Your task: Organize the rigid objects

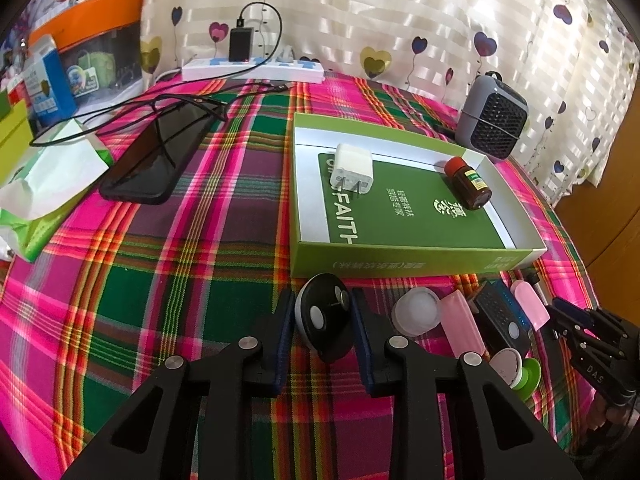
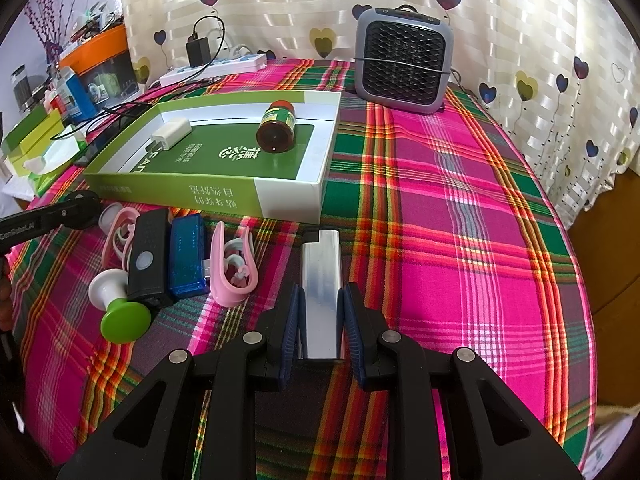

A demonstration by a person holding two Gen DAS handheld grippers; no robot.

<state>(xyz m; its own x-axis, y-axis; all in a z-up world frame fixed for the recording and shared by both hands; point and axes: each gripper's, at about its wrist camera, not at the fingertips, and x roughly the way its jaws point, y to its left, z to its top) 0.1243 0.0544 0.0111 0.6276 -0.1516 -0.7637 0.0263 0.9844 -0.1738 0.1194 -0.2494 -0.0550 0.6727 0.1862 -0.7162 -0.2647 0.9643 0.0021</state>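
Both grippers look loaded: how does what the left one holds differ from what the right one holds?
The left gripper holds a round black disc with white spots; the right gripper holds a silver lighter, long and rectangular. The disc is matte, the lighter mirror-shiny. Both sit clamped between the fingers, outside the green box.

Both wrist fisheyes sit low over the plaid tablecloth (image 1: 160, 280), facing the curtain, sharing the green box (image 1: 400, 256) (image 2: 208, 196).

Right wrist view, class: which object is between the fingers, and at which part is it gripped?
The right gripper grips the silver lighter across its two long sides near the bottom end, one of the fingers on each side; its black-capped top points away toward the green box.
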